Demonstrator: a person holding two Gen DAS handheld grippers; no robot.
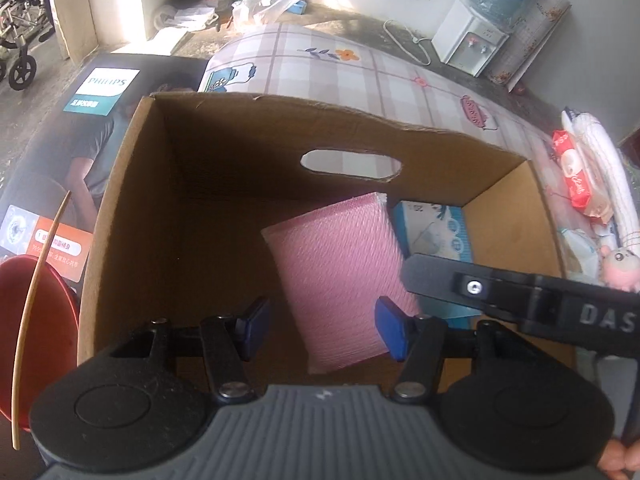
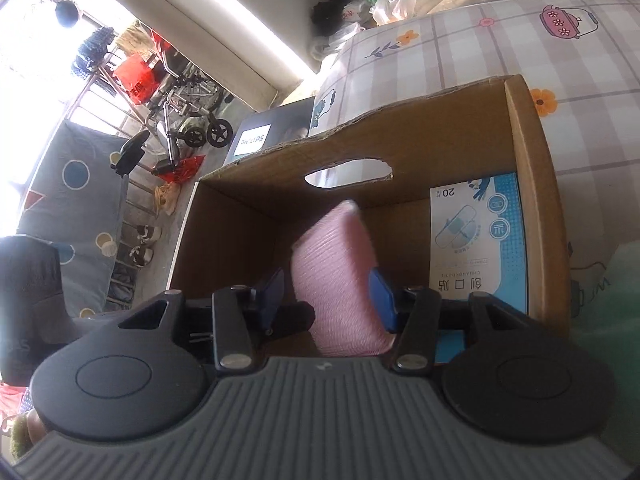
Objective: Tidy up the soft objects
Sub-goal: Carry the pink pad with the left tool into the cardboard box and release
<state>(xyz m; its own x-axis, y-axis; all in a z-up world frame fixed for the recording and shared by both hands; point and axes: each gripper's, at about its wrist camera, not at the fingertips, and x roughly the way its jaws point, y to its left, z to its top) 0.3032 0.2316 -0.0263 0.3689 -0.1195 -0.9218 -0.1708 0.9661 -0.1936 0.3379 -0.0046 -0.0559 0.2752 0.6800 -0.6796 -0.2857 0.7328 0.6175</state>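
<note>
Two grippers over open cardboard box (image 1: 132, 216), centre frame. Left gripper (image 1: 316, 326): jaws half open, nothing clasped, pink sponge pad (image 1: 336, 276) below and beyond. Right gripper (image 2: 330, 298): pink pad (image 2: 340, 280) between pads; right pad touching, left apart, grip uncertain. Blue-white carton (image 2: 480, 240) inside box, right side.

Daylight floods in from a blown-out window (image 2: 36, 40) at the right wrist view's left edge, leaving the cardboard box (image 1: 132, 200) interior dim. Both fisheye views bend strongly at the edges, and the pink pack (image 2: 340, 280) looks slightly motion-blurred.
</note>
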